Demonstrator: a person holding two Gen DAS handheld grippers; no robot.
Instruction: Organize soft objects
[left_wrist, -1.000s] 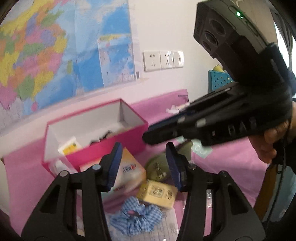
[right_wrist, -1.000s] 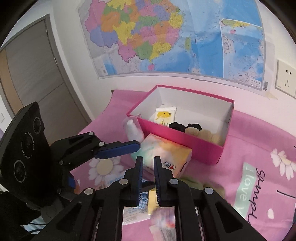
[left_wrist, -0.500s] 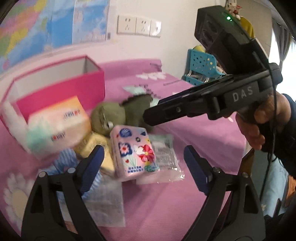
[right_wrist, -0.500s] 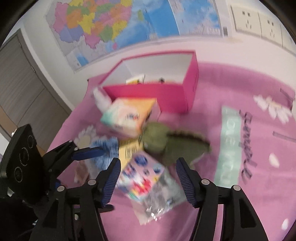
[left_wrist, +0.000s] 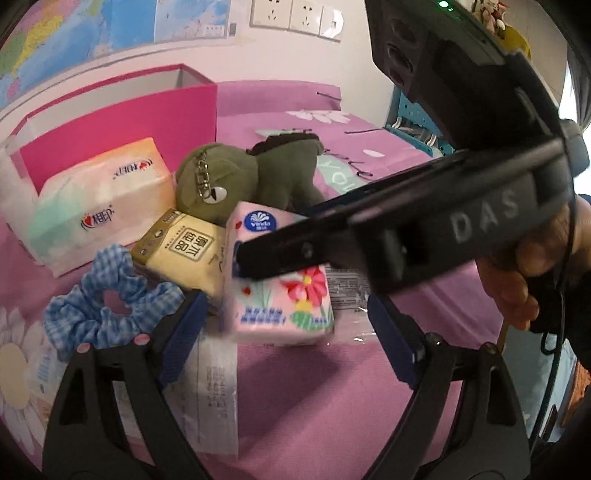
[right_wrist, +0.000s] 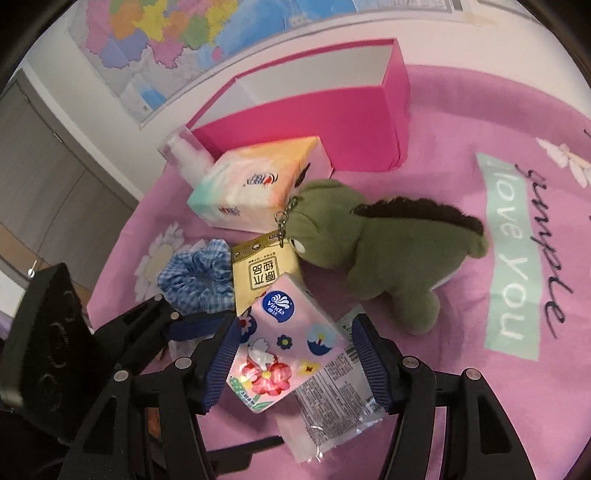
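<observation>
A small pink flowered tissue pack (left_wrist: 280, 299) (right_wrist: 284, 339) lies on the pink bedspread, on top of a clear plastic packet (right_wrist: 340, 398). My left gripper (left_wrist: 288, 339) is open, its blue pads on either side of the pack's near end. My right gripper (right_wrist: 295, 360) is also open and straddles the same pack, with no pad visibly pressing on it. In the left wrist view the right gripper (left_wrist: 406, 229) crosses above the pack. Behind lie a yellow tissue pack (right_wrist: 262, 273), a blue checked scrunchie (right_wrist: 199, 277), a green plush toy (right_wrist: 369, 251) and a large pastel tissue pack (right_wrist: 255, 184).
An open pink box (right_wrist: 325, 122) stands at the back by the wall, with a white bottle (right_wrist: 184, 155) at its left corner. A printed clear sheet (left_wrist: 210, 387) lies under my left finger. A blue basket (left_wrist: 410, 129) stands beyond the bed's right side.
Both grippers have opened wide and tilted down from the box and wall map towards the pile. They now sit low over the pink flowered tissue pack.
</observation>
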